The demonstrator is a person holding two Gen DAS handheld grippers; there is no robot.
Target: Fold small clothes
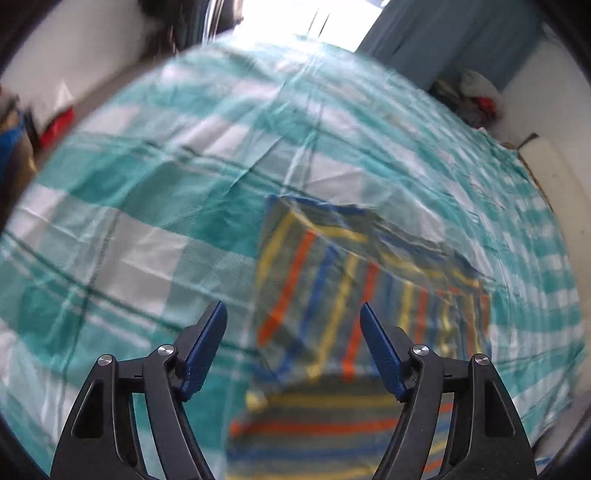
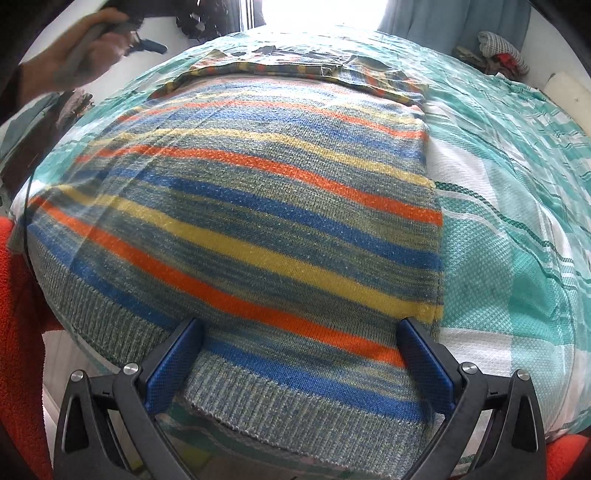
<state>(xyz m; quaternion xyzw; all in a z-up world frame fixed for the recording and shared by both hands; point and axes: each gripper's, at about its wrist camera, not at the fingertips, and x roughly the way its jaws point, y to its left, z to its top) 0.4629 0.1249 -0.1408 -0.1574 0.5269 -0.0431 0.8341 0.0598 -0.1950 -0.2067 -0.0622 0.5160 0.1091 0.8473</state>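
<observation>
— Blue-padded fingers of the right gripper (image 2: pixel 301 354) are seen spread apart over the ribbed hem of a knitted sweater striped in orange, yellow, blue and grey-green (image 2: pixel 240 206); nothing is clamped between them, though whether the tips touch the knit cannot be told.

— And the left gripper (image 1: pixel 293 325)?

— Its jaws are likewise released, with nothing held. That view is blurred, so only a folded-over part of the sweater (image 1: pixel 332 280) is made out past the fingers, its stripes running at an angle to the stripes nearer the camera.

— Where is the sweater laid?

— Flat on a bed covered by a teal-and-white checked sheet (image 2: pixel 498 258). Its lower hem is cut off behind the right gripper's frame, and its far end is seen folded back on itself.

— What else is noticed?

— Orange-red fabric (image 2: pixel 14 314) is cut off at the left edge of the right wrist view. Farther off, a hand (image 2: pixel 85 51) gripping a grey handle is seen at the upper left. Beyond the bed, a heap of clothes (image 2: pixel 495 48) is partly made out beside a blue-grey curtain (image 2: pixel 461 22), and the window is washed out by glare.
</observation>
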